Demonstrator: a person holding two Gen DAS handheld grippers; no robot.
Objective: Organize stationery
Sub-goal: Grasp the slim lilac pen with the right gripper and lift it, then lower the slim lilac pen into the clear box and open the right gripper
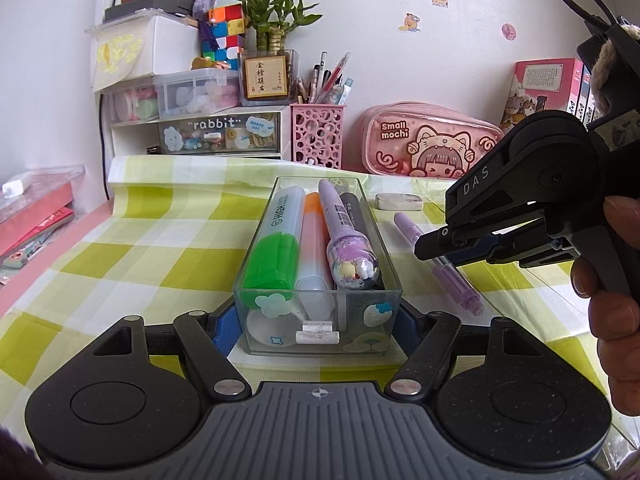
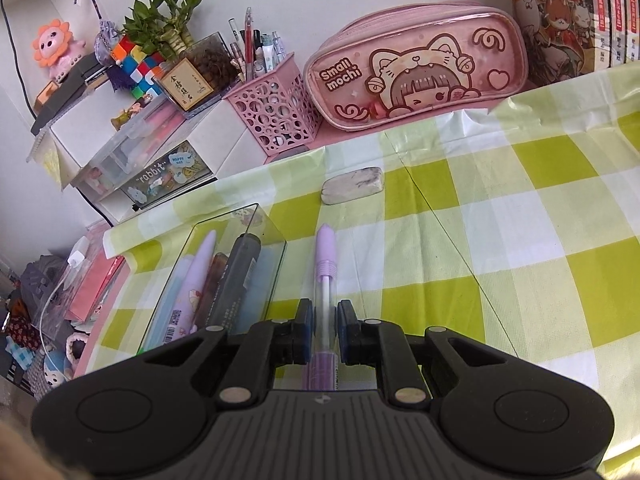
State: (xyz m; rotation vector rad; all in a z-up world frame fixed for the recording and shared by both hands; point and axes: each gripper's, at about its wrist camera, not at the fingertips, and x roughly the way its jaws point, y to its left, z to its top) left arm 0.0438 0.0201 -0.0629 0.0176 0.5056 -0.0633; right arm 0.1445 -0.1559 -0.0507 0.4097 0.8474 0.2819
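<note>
A clear plastic box [image 1: 256, 236] stands on the checked cloth, holding a green highlighter [image 1: 276, 248], an orange one [image 1: 312, 240], a purple novelty pen [image 1: 344, 236] and a dark marker [image 1: 354, 208]. My left gripper [image 1: 316, 328] is shut on the near end of the box, a finger on each side wall. A purple pen [image 2: 325, 264] lies on the cloth right of the box [image 2: 224, 248]. My right gripper [image 2: 324, 312] is open, fingers straddling the pen without squeezing it. The right gripper [image 1: 428, 250] shows over the pen [image 1: 460, 280] in the left wrist view.
A white eraser [image 2: 352, 190] lies beyond the pen. A pink pen holder [image 2: 276, 120], a pink pencil case [image 2: 416, 68], drawer units [image 1: 192, 136] and books [image 1: 548, 84] line the back wall. The table edge drops off at left.
</note>
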